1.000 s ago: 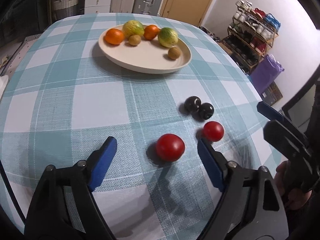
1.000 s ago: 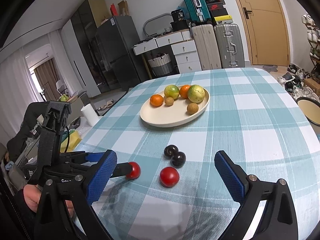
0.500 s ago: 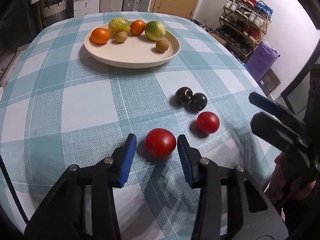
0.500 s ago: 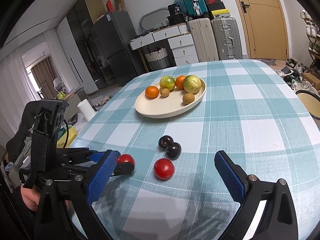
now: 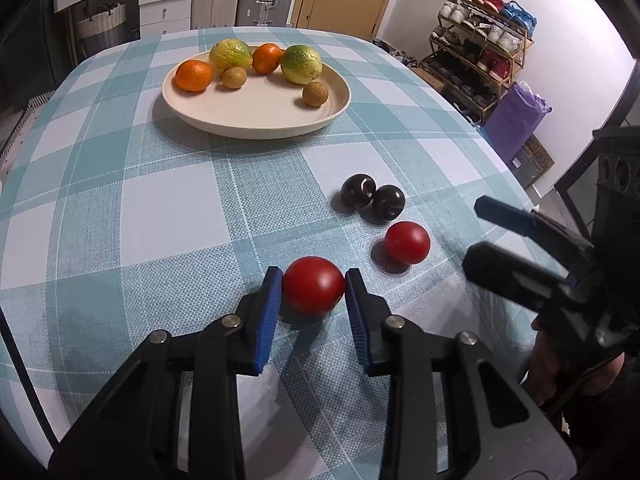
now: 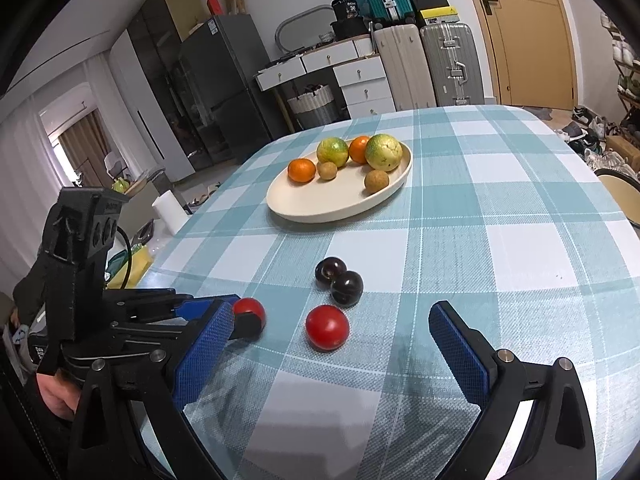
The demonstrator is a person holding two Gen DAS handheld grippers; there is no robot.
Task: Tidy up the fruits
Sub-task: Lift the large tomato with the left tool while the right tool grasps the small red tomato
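**Left gripper clamped on near tomato, right gripper wide open**

Table (image 5: 120,184), teal-and-white check cloth, fills both views ahead of the grippers.

Cream plate (image 5: 256,120): well ahead of the left gripper, far side of the table. It holds two green-yellow citrus (image 5: 301,64), two oranges (image 5: 193,76) and two small brown fruits (image 5: 315,94), mostly along the far rim.

Left gripper (image 5: 313,289): jaws have just been closing, and the blue pads (image 5: 269,312) now press both sides of the near tomato (image 5: 313,286). Tomato sits on the cloth between the fingertips. In the right wrist view the same tomato (image 6: 249,309) shows half hidden behind the left gripper's (image 6: 244,316) finger.

Right gripper (image 6: 332,344): jaws spread wide, nothing between the pads. It hangs over the near edge of the table. From the left wrist view it sits off to the right (image 5: 480,236), with a hand (image 5: 560,364) on it.

Second tomato (image 6: 327,327): loose on the cloth, just ahead of the right gripper's open jaws, up and to the right of the left gripper's fingertips.

Two dark plums (image 6: 339,280): touching each other, just beyond the second tomato, between it and the plate.
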